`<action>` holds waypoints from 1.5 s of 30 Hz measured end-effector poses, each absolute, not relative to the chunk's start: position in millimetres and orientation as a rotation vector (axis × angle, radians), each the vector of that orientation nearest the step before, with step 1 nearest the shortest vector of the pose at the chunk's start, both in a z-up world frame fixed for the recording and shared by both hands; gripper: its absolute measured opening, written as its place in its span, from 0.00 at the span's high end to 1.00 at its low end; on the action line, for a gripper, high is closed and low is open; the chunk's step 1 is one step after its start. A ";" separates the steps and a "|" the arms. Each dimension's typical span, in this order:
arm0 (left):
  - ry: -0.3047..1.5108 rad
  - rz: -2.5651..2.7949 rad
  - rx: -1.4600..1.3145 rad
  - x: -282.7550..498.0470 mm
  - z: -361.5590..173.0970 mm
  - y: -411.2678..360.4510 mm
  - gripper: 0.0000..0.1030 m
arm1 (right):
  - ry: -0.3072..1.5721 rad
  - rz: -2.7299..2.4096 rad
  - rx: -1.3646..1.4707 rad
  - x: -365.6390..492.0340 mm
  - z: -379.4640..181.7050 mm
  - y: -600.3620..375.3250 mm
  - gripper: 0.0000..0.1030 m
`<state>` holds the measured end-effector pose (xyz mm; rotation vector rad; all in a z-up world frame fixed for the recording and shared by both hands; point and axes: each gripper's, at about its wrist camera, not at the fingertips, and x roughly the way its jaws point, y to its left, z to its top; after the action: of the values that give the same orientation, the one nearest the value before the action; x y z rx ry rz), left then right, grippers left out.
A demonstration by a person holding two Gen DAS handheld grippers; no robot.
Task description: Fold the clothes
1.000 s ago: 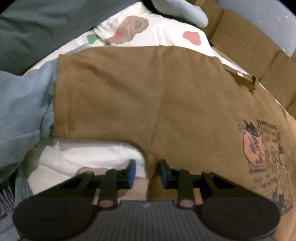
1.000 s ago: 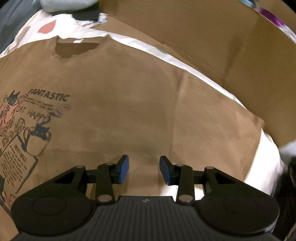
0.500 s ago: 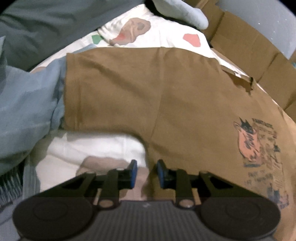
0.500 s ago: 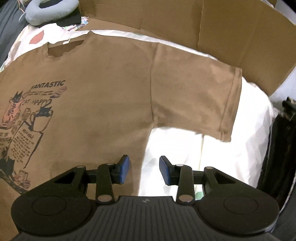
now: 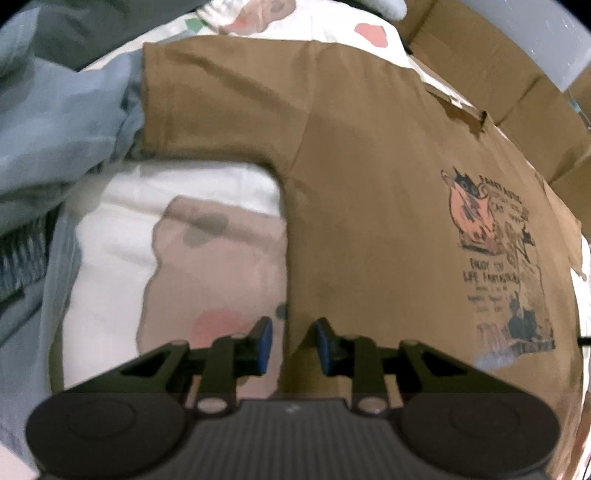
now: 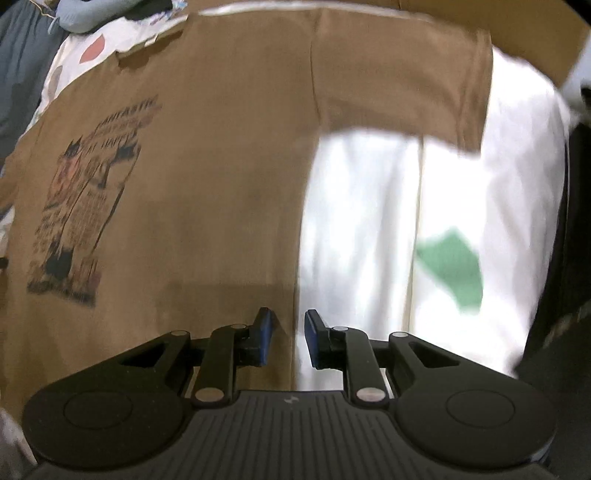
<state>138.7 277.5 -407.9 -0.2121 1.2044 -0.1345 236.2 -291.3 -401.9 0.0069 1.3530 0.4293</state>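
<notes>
A brown T-shirt (image 5: 369, 184) with a cat print lies flat, print up, on a white patterned sheet (image 5: 122, 221). My left gripper (image 5: 291, 345) hovers over the shirt's left side edge below the sleeve. Its jaws stand a little apart and the edge runs down between them. In the right wrist view the same T-shirt (image 6: 221, 166) fills the left half. My right gripper (image 6: 289, 338) is over the shirt's right side edge, its jaws closing with the edge line between them. The pads do not visibly press the cloth.
A blue-grey garment (image 5: 55, 122) is bunched at the left, against the shirt's left sleeve. Cardboard walls (image 5: 517, 85) run behind the sheet. A light blue cushion (image 6: 81, 18) sits beyond the collar. A dark object (image 6: 565, 295) borders the sheet (image 6: 369, 221) on the right.
Both grippers slid down along the shirt's sides, away from the sleeves. The right one came off the shirt's body to its right edge and its jaws narrowed.
</notes>
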 end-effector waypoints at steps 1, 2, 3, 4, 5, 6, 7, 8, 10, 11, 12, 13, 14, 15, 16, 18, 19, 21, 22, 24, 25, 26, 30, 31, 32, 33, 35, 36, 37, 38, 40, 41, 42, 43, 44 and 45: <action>1.207 -0.134 -0.215 135.5 -408.3 278.6 0.74 | 1.359 0.434 0.021 230.0 -404.0 -295.3 0.75; 1.213 -0.134 -0.224 133.4 -410.3 280.0 0.74 | 1.363 0.439 0.037 224.5 -406.1 -299.4 0.75; 1.214 -0.134 -0.232 133.0 -412.5 280.7 0.74 | 1.361 0.440 0.059 220.9 -408.4 -303.3 0.75; 1.215 -0.133 -0.241 132.6 -414.6 281.5 0.73 | 1.356 0.438 0.087 218.5 -410.5 -306.9 0.75; 1.216 -0.133 -0.249 132.2 -416.6 282.2 0.72 | 1.352 0.434 0.113 217.5 -412.6 -309.8 0.75; 1.212 -0.131 -0.249 130.4 -415.5 282.4 0.72 | 1.351 0.428 0.138 218.2 -414.5 -312.0 0.75; 1.209 -0.130 -0.249 128.7 -414.5 282.6 0.73 | 1.350 0.423 0.158 219.2 -416.0 -313.0 0.75; 1.207 -0.127 -0.245 128.8 -414.7 281.9 0.75 | 1.349 0.423 0.156 220.9 -416.5 -310.8 0.77; 1.209 -0.114 -0.227 129.4 -414.5 279.7 0.97 | 1.350 0.435 0.110 224.5 -415.7 -301.8 0.96; 1.218 -0.120 -0.229 130.2 -414.2 279.3 0.98 | 1.353 0.435 0.090 226.3 -414.6 -297.8 0.97; 1.215 -0.113 -0.214 130.0 -412.3 278.2 0.98 | 1.359 0.427 0.072 228.0 -412.8 -294.4 1.00; 1.212 -0.106 -0.198 129.9 -410.3 277.0 0.98 | 1.361 0.417 0.051 229.0 -410.2 -291.5 1.00; 1.206 -0.099 -0.169 129.0 -407.1 275.1 0.98 | 1.359 0.405 0.024 228.9 -406.5 -289.0 1.00; 1.200 -0.093 -0.156 127.9 -404.6 274.5 0.98 | 1.357 0.387 0.001 228.5 -402.9 -287.1 1.00; 1.196 -0.084 -0.152 126.7 -402.4 275.0 0.98 | 1.356 0.362 -0.018 227.7 -399.2 -286.2 1.00; 1.193 -0.072 -0.147 122.7 -403.2 274.5 0.98 | 1.362 0.325 -0.029 226.2 -395.2 -286.6 1.00; 1.193 -0.068 -0.144 120.4 -405.0 273.6 0.98 | 1.366 0.314 -0.031 225.1 -396.1 -286.5 1.00; 1.192 -0.063 -0.145 116.8 -413.6 267.3 0.97 | 1.367 0.304 -0.047 223.3 -403.8 -283.3 1.00; 1.183 -0.062 -0.152 115.6 -414.7 267.7 0.96 | 1.358 0.302 -0.043 222.9 -408.6 -283.0 1.00; 1.175 -0.061 -0.168 112.4 -413.9 269.7 0.93 | 1.342 0.306 -0.016 221.3 -408.3 -286.1 1.00; 1.175 -0.060 -0.179 110.2 -412.2 271.3 0.90 | 1.336 0.309 -0.005 220.3 -406.3 -288.9 0.96; 1.179 -0.056 -0.187 105.8 -410.2 273.2 0.86 | 1.330 0.307 0.006 218.1 -403.2 -292.9 0.91; 1.198 -0.049 -0.187 83.7 -404.9 278.0 0.77 | 1.309 0.266 0.080 199.3 -395.5 -312.1 0.72; 1.203 -0.044 -0.192 78.0 -403.3 279.4 0.74 | 1.306 0.261 0.108 192.8 -395.1 -317.1 0.72; 1.207 -0.040 -0.196 72.3 -401.7 280.8 0.72 | 1.305 0.256 0.130 187.1 -395.2 -321.0 0.72; 1.208 -0.038 -0.201 65.5 -399.1 283.6 0.71 | 1.303 0.252 0.147 180.9 -395.2 -324.7 0.72; 1.219 -0.033 -0.201 52.6 -397.5 289.2 0.64 | 1.297 0.245 0.167 169.0 -395.1 -332.0 0.72; 1.228 -0.029 -0.201 48.5 -398.6 288.6 0.63 | 1.297 0.238 0.179 164.0 -395.0 -335.8 0.72; 1.237 -0.024 -0.201 44.4 -399.7 288.0 0.61 | 1.297 0.229 0.192 159.2 -394.9 -338.9 0.72; 1.247 -0.020 -0.204 38.7 -399.8 289.1 0.61 | 1.296 0.221 0.201 155.5 -394.7 -341.2 0.72; 1.256 -0.008 -0.213 28.3 -396.7 291.8 0.58 | 1.291 0.204 0.212 148.9 -392.3 -347.6 0.72; 1.267 -0.007 -0.206 24.7 -397.7 291.0 0.55 | 1.289 0.196 0.218 145.6 -391.1 -350.8 0.72; 1.278 -0.006 -0.198 21.0 -398.7 290.2 0.54 | 1.287 0.188 0.223 142.3 -389.9 -354.0 0.71; 1.289 -0.005 -0.191 17.4 -399.7 289.4 0.52 | 1.284 0.178 0.227 139.8 -388.8 -356.7 0.68; 1.300 -0.004 -0.183 13.8 -400.7 288.7 0.52 | 1.281 0.163 0.230 138.3 -387.8 -358.8 0.67; 1.311 -0.004 -0.176 10.2 -401.7 287.9 0.52 | 1.275 0.151 0.230 137.4 -386.6 -360.6 0.66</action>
<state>10.2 287.9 -401.7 -0.1759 1.3106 -0.0037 137.4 -360.6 -386.6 0.2302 1.2753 0.1514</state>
